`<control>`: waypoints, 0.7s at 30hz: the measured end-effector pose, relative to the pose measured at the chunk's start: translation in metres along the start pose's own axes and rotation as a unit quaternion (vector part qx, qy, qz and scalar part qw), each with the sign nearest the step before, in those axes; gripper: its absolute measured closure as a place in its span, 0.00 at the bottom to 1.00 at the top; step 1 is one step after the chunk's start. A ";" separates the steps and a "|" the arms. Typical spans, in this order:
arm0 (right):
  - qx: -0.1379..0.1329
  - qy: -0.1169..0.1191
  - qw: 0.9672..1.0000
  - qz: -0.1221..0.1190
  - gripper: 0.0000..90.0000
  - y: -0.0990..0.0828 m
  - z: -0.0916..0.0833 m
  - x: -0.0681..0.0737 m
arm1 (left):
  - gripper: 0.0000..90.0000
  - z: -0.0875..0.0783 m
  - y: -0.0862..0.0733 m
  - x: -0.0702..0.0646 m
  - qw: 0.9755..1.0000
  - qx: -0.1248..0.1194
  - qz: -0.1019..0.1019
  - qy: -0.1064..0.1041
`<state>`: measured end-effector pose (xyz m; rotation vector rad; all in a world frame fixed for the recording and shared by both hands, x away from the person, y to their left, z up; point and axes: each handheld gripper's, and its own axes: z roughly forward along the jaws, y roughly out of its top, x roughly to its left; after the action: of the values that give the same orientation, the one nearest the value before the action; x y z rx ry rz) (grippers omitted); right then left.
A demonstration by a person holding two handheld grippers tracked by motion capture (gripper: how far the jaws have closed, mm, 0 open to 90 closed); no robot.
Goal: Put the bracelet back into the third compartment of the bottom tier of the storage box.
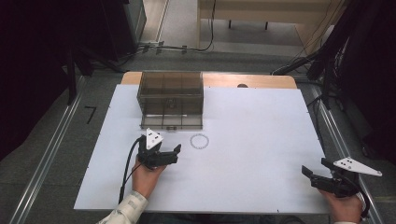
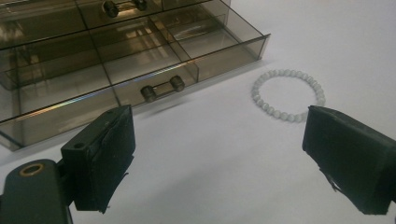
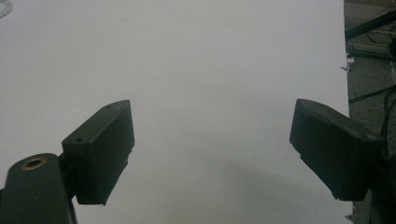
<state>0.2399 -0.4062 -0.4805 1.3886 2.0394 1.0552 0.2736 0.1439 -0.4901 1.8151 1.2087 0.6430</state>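
Black tongs (image 2: 215, 154) (image 3: 212, 149) wide apart, empty.

Your left gripper view cuts the smoked plastic drawer box (image 2: 116, 60) off at its top and left edges, so its upper drawers are out of frame. The right gripper view clips the bead bracelet (image 3: 3, 8) at its top-left corner. From the high view, the bracelet's beads are too small to tell apart.
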 end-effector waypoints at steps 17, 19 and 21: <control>-0.001 0.000 1.000 0.000 0.14 0.000 0.000 0.000 | 0.17 0.018 0.005 -0.015 1.000 0.004 0.000 -0.009; -0.001 0.000 1.000 0.000 0.14 0.000 0.000 0.000 | 0.17 0.021 0.006 -0.016 1.000 0.006 0.000 -0.011; -0.001 0.001 1.000 0.000 0.14 0.000 0.000 -0.001 | 0.17 0.021 0.006 -0.017 1.000 0.006 -0.001 -0.012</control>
<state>0.2403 -0.4066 -0.4807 1.3869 2.0388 1.0581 0.2863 0.1196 -0.4955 1.8271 1.2012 0.6131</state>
